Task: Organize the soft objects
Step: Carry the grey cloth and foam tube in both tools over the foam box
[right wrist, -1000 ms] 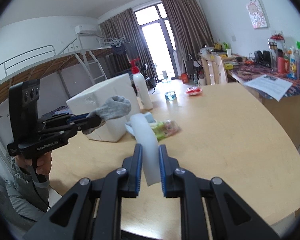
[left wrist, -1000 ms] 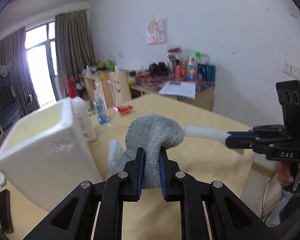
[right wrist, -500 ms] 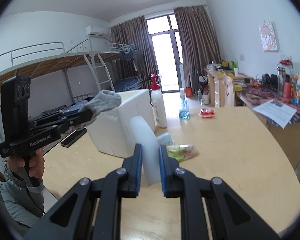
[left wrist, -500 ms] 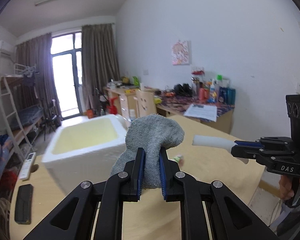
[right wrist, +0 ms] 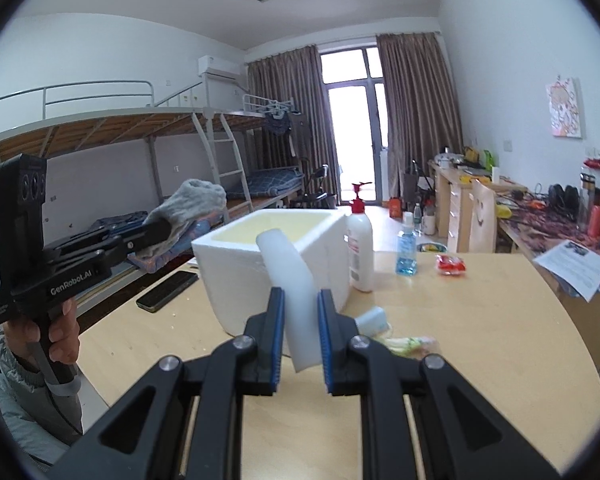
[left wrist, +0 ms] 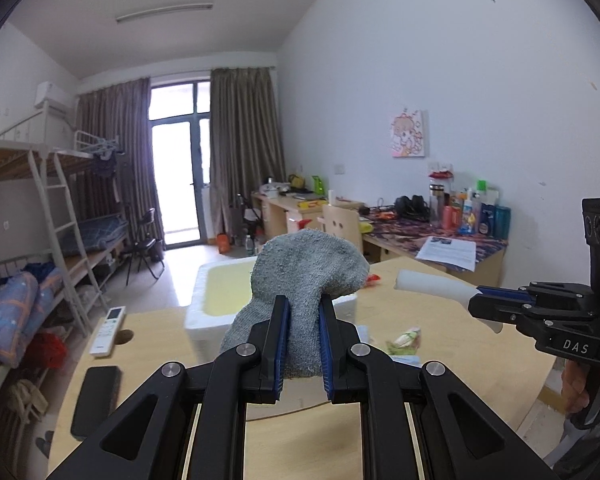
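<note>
My left gripper is shut on a grey sock, whose toe end flops over above the pads. Seen from the right wrist, the same sock sticks out of that gripper at the left. My right gripper is shut on a white foam strip that curves upward; the left wrist view shows this strip held level at the right. An open white foam box stands on the wooden table just behind both held items. It looks empty, with a yellowish inside.
On the table lie a white pump bottle, a blue sanitizer bottle, a red packet, a green-yellow wrapper, a small white packet, a black phone and a remote. A bunk bed stands at left, cluttered desks at right.
Both grippers rose and swung with their loads. The foam box, earlier seen from the side at the left, now sits behind the sock with its open top showing.
</note>
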`<state>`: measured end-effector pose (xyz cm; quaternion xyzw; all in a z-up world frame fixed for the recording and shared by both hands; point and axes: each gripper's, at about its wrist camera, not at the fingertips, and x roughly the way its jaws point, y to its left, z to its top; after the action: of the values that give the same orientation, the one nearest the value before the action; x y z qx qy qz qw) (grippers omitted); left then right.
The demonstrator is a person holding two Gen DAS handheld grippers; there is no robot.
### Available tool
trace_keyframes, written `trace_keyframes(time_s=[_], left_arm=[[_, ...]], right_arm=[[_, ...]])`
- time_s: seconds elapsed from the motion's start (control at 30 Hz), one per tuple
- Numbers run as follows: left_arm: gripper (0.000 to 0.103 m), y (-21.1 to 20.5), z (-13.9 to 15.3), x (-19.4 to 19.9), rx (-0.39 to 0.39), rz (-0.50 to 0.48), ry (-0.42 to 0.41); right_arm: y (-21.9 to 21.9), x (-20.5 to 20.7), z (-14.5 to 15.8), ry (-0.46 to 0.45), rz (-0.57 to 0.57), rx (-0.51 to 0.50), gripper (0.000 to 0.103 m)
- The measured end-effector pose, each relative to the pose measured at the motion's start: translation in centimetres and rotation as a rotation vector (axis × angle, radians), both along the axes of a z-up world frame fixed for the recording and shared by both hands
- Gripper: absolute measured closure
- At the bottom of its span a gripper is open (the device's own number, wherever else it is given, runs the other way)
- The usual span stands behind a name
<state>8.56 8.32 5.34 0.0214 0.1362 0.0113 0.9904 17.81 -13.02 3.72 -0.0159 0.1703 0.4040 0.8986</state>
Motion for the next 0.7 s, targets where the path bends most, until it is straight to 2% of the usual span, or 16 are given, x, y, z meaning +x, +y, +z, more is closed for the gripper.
trace_keyframes(time_s=[0.47,0.7], left_arm=[[0.088,3.3,-0.5,-2.7,-0.020,0.111,-0.026],[0.088,3.8,-0.8,-2.1,-0.027,0.161,-0.007]], right_arm=[[4.9,-0.9,0.5,-0.017,0.099,-0.024,0.084],[6.4,-0.6,0.9,-0.034,0.108,-0.026,0.084]])
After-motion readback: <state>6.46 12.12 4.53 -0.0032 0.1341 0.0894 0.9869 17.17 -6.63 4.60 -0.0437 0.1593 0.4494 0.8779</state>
